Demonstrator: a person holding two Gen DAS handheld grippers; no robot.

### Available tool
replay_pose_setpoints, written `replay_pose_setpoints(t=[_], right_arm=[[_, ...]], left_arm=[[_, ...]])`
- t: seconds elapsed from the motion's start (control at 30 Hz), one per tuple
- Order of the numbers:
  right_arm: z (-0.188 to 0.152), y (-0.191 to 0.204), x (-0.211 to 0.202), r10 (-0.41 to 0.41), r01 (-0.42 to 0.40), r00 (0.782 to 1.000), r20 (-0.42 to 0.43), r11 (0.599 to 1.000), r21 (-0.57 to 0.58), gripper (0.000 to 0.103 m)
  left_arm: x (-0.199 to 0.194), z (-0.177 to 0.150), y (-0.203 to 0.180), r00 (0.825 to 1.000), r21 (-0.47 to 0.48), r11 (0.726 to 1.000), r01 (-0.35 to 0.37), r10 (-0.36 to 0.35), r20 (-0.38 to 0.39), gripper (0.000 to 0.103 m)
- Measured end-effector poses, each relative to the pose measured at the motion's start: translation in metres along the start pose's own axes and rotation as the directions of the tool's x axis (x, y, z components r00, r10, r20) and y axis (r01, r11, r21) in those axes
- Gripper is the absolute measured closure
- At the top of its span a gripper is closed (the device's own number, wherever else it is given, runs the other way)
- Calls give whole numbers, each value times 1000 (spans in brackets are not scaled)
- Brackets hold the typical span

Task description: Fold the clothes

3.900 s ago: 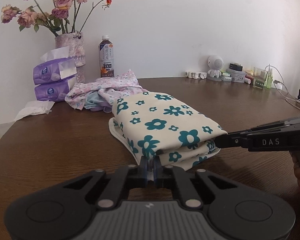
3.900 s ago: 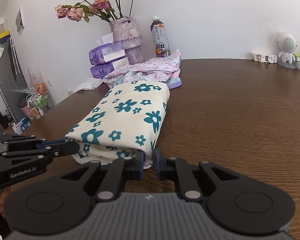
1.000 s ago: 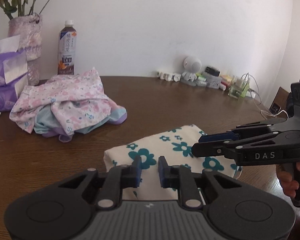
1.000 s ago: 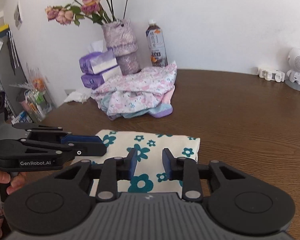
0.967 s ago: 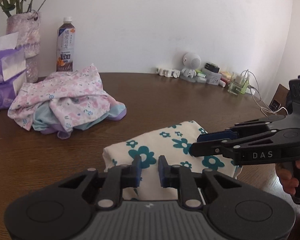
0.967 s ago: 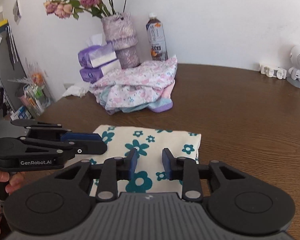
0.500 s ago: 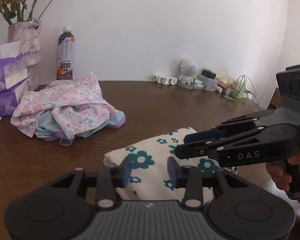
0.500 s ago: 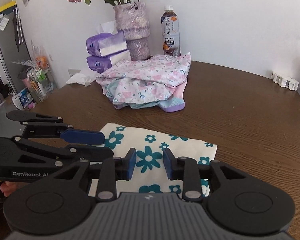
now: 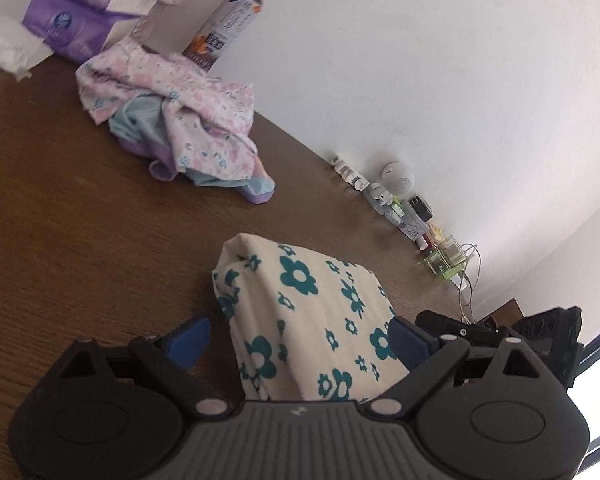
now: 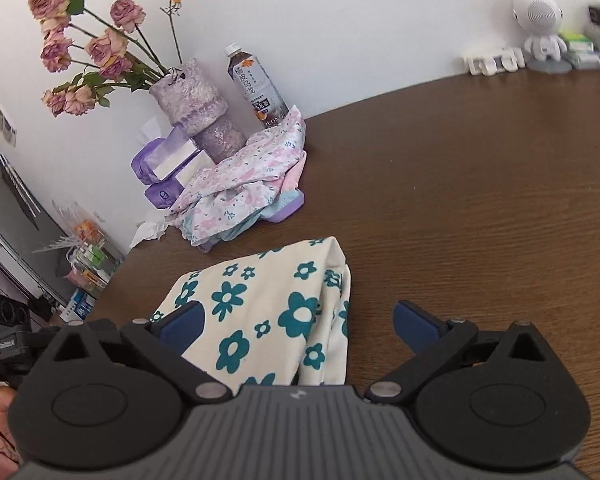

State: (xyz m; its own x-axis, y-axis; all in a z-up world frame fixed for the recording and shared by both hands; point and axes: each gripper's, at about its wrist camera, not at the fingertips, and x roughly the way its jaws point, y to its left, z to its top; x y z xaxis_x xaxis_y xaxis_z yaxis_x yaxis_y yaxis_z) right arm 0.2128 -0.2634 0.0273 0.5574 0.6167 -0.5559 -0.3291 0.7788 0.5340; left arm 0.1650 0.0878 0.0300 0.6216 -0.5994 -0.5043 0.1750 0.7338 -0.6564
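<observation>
A plain white wall backs the dark brown wooden table in daylight.

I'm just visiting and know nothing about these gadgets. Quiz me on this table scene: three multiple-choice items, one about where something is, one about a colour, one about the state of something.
1. Where does the drink bottle stand?
A. beside the vase by the wall
B. on the folded cloth
C. beside the white round-headed figure

2. What colour are the flowers printed on the folded cloth?
A. red
B. teal
C. yellow

3. How is the pink floral garment?
A. hung up
B. neatly folded
C. lying in a crumpled heap

Answers:
1 A: the bottle stands next to the purple vase at the table's back edge.
2 B: teal flowers on cream fabric.
3 C: it lies bunched over light blue and purple pieces, unfolded.
</observation>
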Motion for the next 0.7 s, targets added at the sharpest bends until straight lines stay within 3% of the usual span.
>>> replay_pose_setpoints(t=[0.1,0.3,0.4,0.43,0.47,0.6,0.7], right_arm=[[-4,-12,6,48,-47,999,-14,997,69,1],[-10,-24,17,94,-89,995,-33,986,138,13],[-12,-27,20,122,-115,992,-33,981,155,19],[-13,-27,22,135,-128,990,-34,978,165,23],[-15,-29,23,152,-143,988,-36,973,182,27],[-19,-33,27,196,-183,980,-34,955,234,38],[-20,-38,29,195,-181,980,-31,949,257,53]], left_arm=[[6,0,7,1000,-40,999,-4,3,-13,9],[18,0,13,999,-70,997,21,-23,-38,14],[25,-2,17,995,-105,992,72,-79,-63,28],[27,-3,18,994,-119,990,79,-87,-68,39],[27,-3,19,994,-127,989,77,-86,-64,43],[28,-4,24,996,-158,985,72,-80,-48,49],[29,-3,26,996,-169,983,70,-79,-42,56]])
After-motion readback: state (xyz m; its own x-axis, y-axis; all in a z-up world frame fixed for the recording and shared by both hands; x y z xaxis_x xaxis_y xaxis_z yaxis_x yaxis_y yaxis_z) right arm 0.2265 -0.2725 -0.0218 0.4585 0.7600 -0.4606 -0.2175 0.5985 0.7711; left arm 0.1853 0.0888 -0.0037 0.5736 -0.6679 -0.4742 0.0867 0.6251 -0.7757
